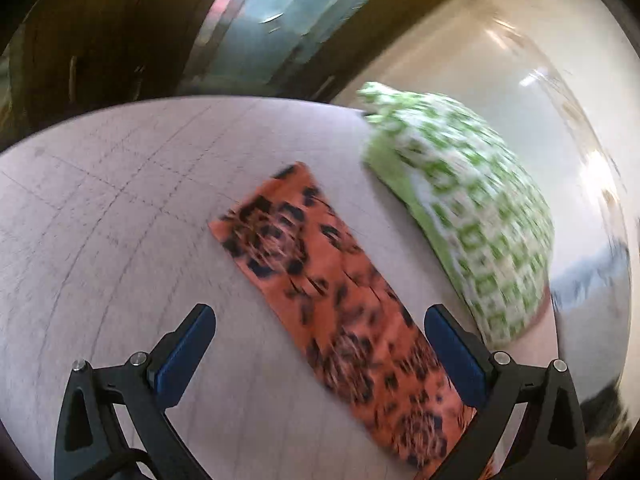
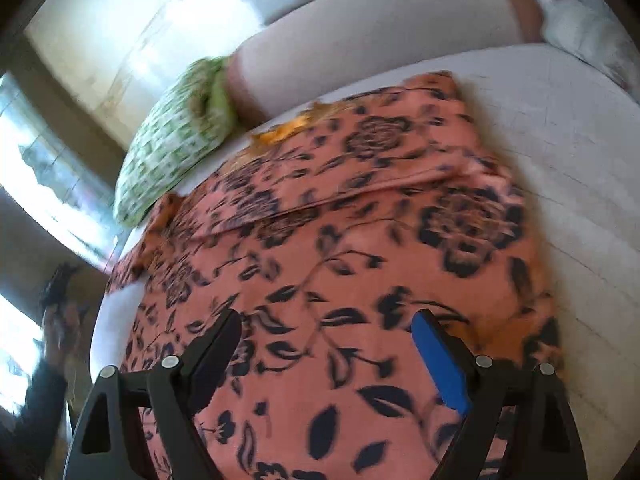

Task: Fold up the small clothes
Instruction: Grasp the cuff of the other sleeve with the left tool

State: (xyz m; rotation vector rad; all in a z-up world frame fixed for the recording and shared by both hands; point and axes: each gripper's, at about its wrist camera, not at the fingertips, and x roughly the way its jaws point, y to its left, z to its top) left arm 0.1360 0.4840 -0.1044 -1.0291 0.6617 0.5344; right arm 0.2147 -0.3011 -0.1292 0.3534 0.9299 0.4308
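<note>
An orange garment with a black flower print [image 2: 340,232] lies spread on the pale bed sheet [image 2: 580,160], one part folded over itself near the top. My right gripper [image 2: 326,332] hovers over it, open, with nothing between its fingers. In the left wrist view a long strip of the same garment [image 1: 320,280] runs diagonally across the sheet [image 1: 120,220]. My left gripper [image 1: 320,320] stands open above the strip's near end, and its pads touch nothing. Both views are blurred by motion.
A green and white patterned pillow [image 1: 460,200] lies beside the garment at the bed's edge, also seen as the pillow [image 2: 172,144] in the right wrist view. A pale headboard [image 2: 380,40] rises behind. A sleeve and hand [image 2: 48,340] show at far left.
</note>
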